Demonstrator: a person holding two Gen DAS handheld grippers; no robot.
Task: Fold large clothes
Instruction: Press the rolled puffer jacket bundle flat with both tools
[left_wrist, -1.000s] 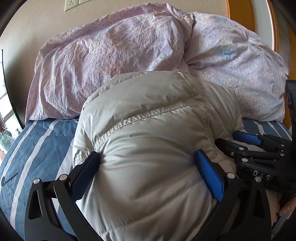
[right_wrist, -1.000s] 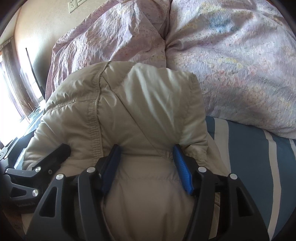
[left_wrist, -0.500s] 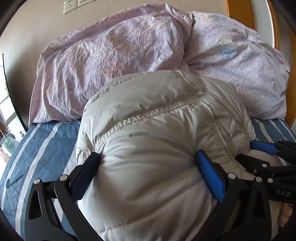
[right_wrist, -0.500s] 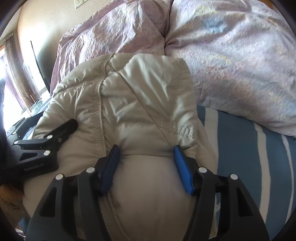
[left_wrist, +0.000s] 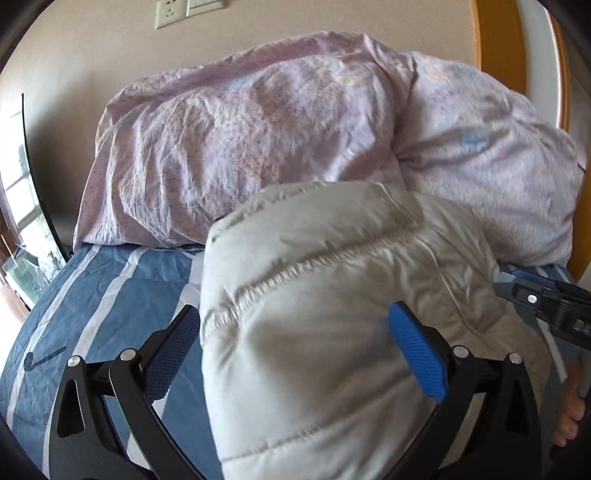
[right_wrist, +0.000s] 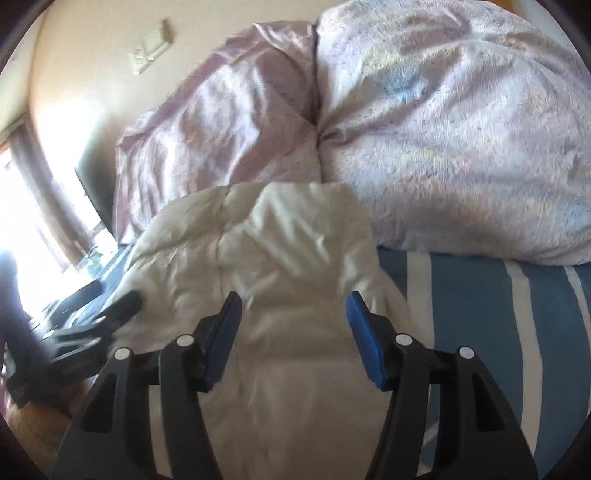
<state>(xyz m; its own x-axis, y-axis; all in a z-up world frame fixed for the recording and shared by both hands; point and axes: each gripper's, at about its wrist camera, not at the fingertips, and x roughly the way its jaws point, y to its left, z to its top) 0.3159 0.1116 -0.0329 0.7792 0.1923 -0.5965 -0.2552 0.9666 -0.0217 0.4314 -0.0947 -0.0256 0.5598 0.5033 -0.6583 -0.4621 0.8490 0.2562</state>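
puffy jacket held between both claws over the bed

a pale grey quilted down jacket (left_wrist: 332, 314) is bunched above the blue bed sheet with white stripes (left_wrist: 96, 295), in front of the crumpled lilac duvet (left_wrist: 258, 140). the left claw (left_wrist: 295, 343) is spread wide around the bundle, its right pad pressed into the fabric. the right claw (right_wrist: 293, 332) is clamped at medium width on a fold of the same jacket.

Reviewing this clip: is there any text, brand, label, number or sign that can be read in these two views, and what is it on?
No readable text in either view.
Right gripper, as seen at the edge of the left wrist view: any lettering on its body is cut off and blurred, unreadable.
Bedsheet: a dark swoosh-like mark, a shape, no letters.
Wall outlet and switch plate: no legible marking.
Puffy jacket and duvet: no label showing.
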